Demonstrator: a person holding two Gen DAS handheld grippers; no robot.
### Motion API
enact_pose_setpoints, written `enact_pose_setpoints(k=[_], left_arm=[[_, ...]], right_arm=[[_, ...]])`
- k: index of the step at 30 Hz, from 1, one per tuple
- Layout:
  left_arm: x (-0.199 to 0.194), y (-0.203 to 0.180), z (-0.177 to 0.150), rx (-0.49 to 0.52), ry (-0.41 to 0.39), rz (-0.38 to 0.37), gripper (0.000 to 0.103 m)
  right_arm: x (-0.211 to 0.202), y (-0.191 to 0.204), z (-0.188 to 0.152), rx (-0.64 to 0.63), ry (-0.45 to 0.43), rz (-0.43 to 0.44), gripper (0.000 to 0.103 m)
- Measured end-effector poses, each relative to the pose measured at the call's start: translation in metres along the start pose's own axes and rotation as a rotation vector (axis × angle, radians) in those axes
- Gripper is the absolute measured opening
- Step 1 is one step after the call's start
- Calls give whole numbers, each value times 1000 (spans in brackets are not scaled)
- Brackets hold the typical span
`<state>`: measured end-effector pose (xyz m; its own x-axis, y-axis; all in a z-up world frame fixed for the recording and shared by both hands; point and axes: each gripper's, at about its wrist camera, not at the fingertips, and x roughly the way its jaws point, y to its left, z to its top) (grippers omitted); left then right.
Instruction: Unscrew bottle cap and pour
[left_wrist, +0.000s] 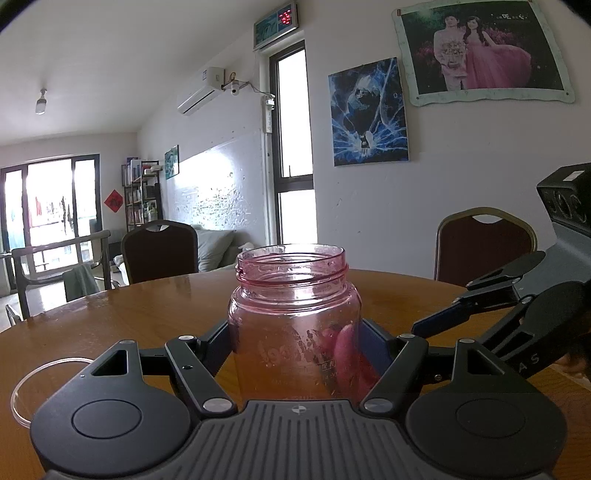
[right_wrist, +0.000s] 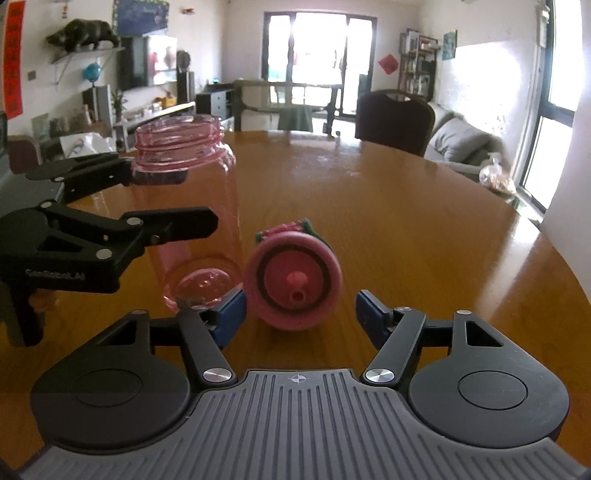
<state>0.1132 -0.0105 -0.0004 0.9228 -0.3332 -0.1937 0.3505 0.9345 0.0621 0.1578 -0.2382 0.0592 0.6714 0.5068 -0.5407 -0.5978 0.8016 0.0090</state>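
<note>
The left gripper clamps the uncapped pink bottle, which stands upright on the round wooden table. The right gripper is spread wide, its blue pads apart on either side of the pink cap, which lies on the table just beside the bottle's base.

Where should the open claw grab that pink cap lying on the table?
Across the pink cap's round rim, coming in level from this near side. It lies tilted on its edge, its face toward the right gripper, whose open fingers already flank it. The spout in the middle looks too small to pinch safely.
</note>
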Motion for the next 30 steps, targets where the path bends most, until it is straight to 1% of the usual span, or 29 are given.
enact_pose_setpoints(k=[2, 9, 14, 16, 19, 21, 23, 26, 28, 30], left_arm=[[0, 0, 0, 0, 0, 0, 72], [0, 0, -1, 2, 1, 0, 72], [1, 1, -1, 4, 2, -1, 72], [1, 1, -1, 4, 2, -1, 72], [1, 1, -2, 6, 1, 0, 72], [1, 0, -2, 7, 2, 1, 72], [1, 0, -2, 9, 2, 2, 72], [1, -1, -3, 11, 2, 4, 72], [1, -2, -3, 12, 3, 6, 72], [2, -2, -4, 17, 5, 24, 72]], right_arm=[[2, -6, 4, 36, -5, 13, 79], [11, -25, 16, 160, -22, 59, 80], [17, -39, 25, 249, -35, 93, 86], [26, -54, 23, 357, -44, 127, 87], [34, -63, 22, 450, -39, 152, 92], [38, -65, 25, 491, -30, 163, 97], [42, -63, 35, 483, 5, 150, 97], [53, -53, 57, 391, 107, 90, 97], [60, -48, 67, 345, 158, 71, 95], [68, -44, 76, 305, 203, 60, 93]])
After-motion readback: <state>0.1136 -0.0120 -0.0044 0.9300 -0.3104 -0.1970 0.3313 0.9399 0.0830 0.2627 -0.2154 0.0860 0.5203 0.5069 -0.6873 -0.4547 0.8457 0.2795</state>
